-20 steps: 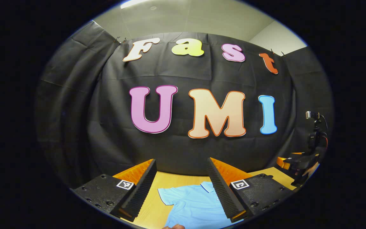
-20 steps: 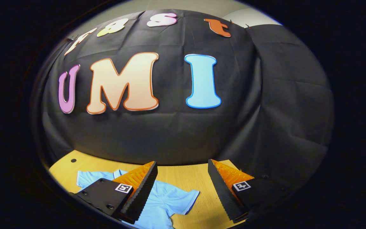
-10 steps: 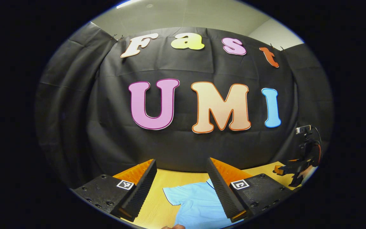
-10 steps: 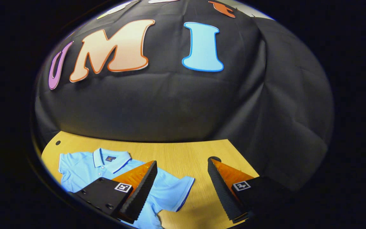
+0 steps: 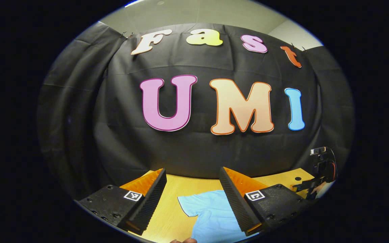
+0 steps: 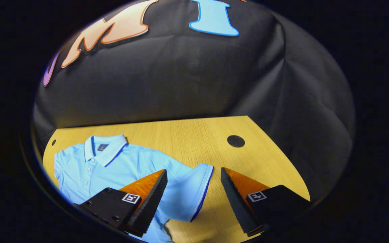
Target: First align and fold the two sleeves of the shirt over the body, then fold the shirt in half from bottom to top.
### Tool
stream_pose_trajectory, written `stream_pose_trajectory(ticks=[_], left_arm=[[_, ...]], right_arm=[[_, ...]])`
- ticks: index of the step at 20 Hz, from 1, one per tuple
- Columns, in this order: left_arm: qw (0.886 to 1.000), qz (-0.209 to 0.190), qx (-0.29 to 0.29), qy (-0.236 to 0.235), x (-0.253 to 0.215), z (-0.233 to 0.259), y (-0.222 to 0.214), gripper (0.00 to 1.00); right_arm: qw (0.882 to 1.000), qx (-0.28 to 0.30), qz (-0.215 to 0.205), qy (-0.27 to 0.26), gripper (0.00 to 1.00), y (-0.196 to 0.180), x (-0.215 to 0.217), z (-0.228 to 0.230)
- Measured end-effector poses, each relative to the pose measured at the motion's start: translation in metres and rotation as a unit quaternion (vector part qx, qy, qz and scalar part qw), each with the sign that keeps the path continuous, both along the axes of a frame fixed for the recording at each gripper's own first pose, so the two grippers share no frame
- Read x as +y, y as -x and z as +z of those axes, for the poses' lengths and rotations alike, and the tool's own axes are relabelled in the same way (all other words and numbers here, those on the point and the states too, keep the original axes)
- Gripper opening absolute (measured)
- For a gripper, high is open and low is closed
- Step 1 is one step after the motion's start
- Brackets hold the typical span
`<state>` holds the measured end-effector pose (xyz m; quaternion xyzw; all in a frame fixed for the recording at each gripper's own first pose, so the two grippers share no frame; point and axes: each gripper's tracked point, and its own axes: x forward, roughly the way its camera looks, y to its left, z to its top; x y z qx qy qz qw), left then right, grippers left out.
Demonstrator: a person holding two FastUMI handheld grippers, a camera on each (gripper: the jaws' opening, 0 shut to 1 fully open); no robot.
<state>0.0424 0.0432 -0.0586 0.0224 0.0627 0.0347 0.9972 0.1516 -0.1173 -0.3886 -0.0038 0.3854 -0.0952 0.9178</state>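
Note:
A light blue polo shirt (image 6: 113,168) lies flat on the wooden table (image 6: 187,135), collar toward the booth wall, both sleeves spread out. In the right gripper view its right sleeve (image 6: 194,185) with a dark-trimmed cuff lies between my fingers. My right gripper (image 6: 192,202) is open above that sleeve, holding nothing. In the left gripper view the shirt's other sleeve (image 5: 198,204) lies between the fingers of my left gripper (image 5: 192,202), which is open and apart from the cloth. The right gripper (image 5: 311,184) shows far off at the right edge of that view.
A round black cable hole (image 6: 236,141) sits in the table near its right back corner, and a smaller hole (image 6: 53,142) at the far left. Black cloth walls close the table at the back and right. A fingertip (image 5: 184,240) shows at the bottom edge.
The right gripper has tilted down and moved nearer the table, so the whole shirt top and right sleeve came into sight. The left gripper shifted slightly left; the shirt slid right in its view.

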Motion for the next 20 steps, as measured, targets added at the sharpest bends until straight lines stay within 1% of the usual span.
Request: stream_pose_trajectory(ticks=[3,4,5,6,9,11,12,13,14,15,18,19,20], left_arm=[[1.000,0.009,0.008,0.004,0.006,-0.007,-0.003,0.95],[1.000,0.012,0.011,0.005,0.007,-0.010,-0.003,0.95],[1.000,0.014,0.012,0.006,0.009,-0.010,-0.003,0.94],[1.000,0.015,0.013,0.006,0.010,-0.011,-0.002,0.95],[1.000,0.018,0.016,0.004,0.010,-0.013,-0.003,0.95],[1.000,0.019,0.018,0.006,0.011,-0.015,-0.003,0.94],[1.000,0.019,0.021,0.007,0.010,-0.017,-0.003,0.94],[0.999,0.019,0.024,0.009,0.009,-0.019,-0.003,0.95],[0.999,0.018,0.026,0.011,0.008,-0.021,-0.003,0.95],[0.999,0.017,0.026,0.012,0.006,-0.020,-0.004,0.95],[0.999,0.006,0.033,0.019,-0.001,-0.025,-0.005,0.95],[0.999,0.004,0.038,0.022,-0.003,-0.028,-0.007,0.94],[0.999,0.002,0.042,0.024,-0.005,-0.030,-0.007,0.95]], right_arm=[[0.999,0.030,-0.006,-0.008,1.00,0.006,0.001,-0.024],[0.999,0.039,-0.011,-0.010,0.99,0.008,0.001,-0.030],[0.999,0.047,-0.015,-0.016,0.99,0.010,0.001,-0.035],[0.998,0.052,-0.020,-0.024,1.00,0.011,0.002,-0.039],[0.996,0.074,-0.035,-0.043,0.99,0.016,-0.001,-0.054],[0.996,0.068,-0.041,-0.048,1.00,0.014,-0.003,-0.054],[0.996,0.070,-0.039,-0.049,0.95,0.015,-0.001,-0.054],[0.996,0.065,-0.034,-0.046,0.97,0.012,0.000,-0.054],[0.996,0.066,-0.029,-0.049,0.94,0.013,0.003,-0.053],[0.996,0.064,-0.026,-0.049,0.88,0.012,0.005,-0.054],[0.996,0.064,-0.021,-0.055,0.59,0.013,0.013,-0.054],[0.997,0.061,-0.014,-0.055,0.47,0.014,0.018,-0.054],[0.997,0.060,-0.008,-0.055,0.34,0.015,0.022,-0.054]])
